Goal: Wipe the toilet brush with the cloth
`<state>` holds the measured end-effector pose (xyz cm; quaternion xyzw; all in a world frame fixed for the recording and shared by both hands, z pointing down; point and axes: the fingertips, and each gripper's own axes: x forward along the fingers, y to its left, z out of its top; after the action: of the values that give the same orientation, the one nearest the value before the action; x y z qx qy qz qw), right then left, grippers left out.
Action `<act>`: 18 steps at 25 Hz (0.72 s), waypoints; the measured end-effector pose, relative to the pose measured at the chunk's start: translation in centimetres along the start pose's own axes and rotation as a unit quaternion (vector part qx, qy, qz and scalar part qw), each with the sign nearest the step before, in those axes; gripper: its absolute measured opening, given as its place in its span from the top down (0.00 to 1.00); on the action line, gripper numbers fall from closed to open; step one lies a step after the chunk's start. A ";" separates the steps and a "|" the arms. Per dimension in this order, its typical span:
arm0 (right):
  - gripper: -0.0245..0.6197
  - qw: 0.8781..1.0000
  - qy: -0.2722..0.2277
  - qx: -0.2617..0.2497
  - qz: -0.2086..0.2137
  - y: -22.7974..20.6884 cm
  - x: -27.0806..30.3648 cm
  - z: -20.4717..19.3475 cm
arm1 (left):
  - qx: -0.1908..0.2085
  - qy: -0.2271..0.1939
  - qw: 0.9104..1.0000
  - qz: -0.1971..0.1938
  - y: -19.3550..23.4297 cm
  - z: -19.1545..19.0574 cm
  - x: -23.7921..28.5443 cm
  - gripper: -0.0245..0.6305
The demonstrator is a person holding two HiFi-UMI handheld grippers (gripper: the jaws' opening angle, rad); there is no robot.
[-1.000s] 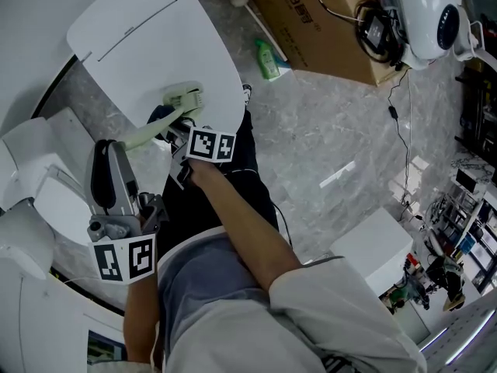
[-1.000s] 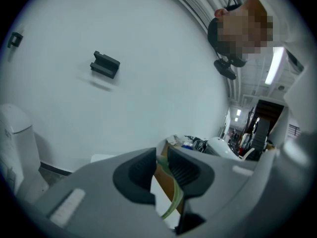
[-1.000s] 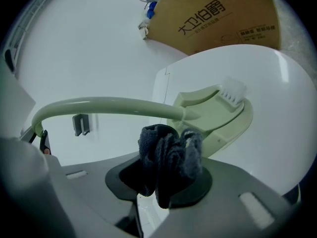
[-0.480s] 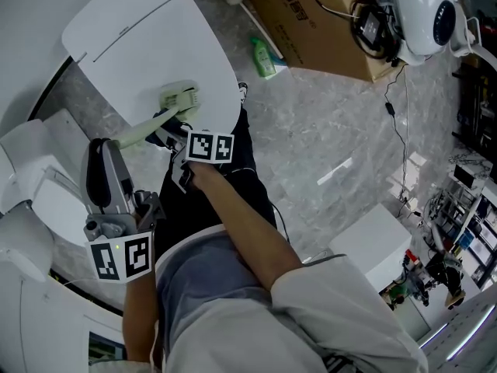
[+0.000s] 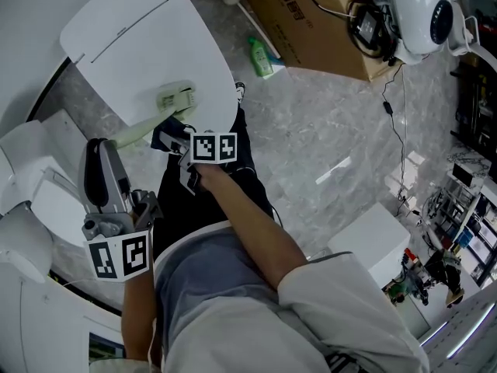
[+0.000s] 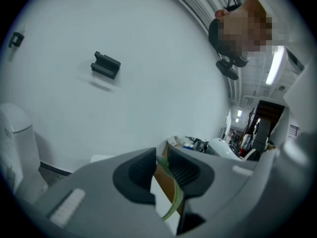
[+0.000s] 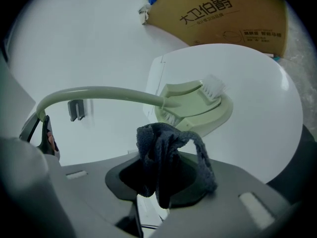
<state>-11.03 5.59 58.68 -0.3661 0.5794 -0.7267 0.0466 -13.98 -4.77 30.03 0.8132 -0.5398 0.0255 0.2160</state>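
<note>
I judge the wiping step is on, with the cloth brought up to the brush but not pressed on it. My left gripper [image 5: 105,158], at nine o'clock in the head view, has its jaws closed narrow on the pale green handle of the toilet brush [image 5: 140,130]. In the left gripper view that handle [image 6: 174,197] runs between the two pads. The brush head [image 5: 177,99] lies flat on the white toilet lid [image 5: 147,45], at twelve o'clock from my right gripper [image 5: 177,140].

The right jaws are clamped on the dark cloth [image 7: 163,152], which bunches up out of them. Past it, at one o'clock, are the brush head [image 7: 195,105] and its bristles. The cloth looks just short of the handle; I cannot tell if they touch.

Next I'd push the cloth forward onto the handle and drag along it, while the left grip resists twisting. My right forearm reaches out straight from the body, and the left is tucked close.
</note>
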 end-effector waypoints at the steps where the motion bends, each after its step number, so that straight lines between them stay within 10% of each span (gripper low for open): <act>1: 0.81 1.000 0.005 0.001 0.000 -0.2 -0.2 -0.1 | 0.000 0.000 1.000 0.000 0.0 0.0 0.0 0.96; 18: 0.81 1.000 0.014 0.003 -0.019 -2.9 -3.8 0.5 | -0.001 -0.001 1.000 0.007 0.0 0.1 0.3 0.96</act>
<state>-6.97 7.99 59.45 -0.3667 0.5708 -0.7342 0.0256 -13.88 -5.05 30.02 0.8091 -0.5460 0.0257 0.2160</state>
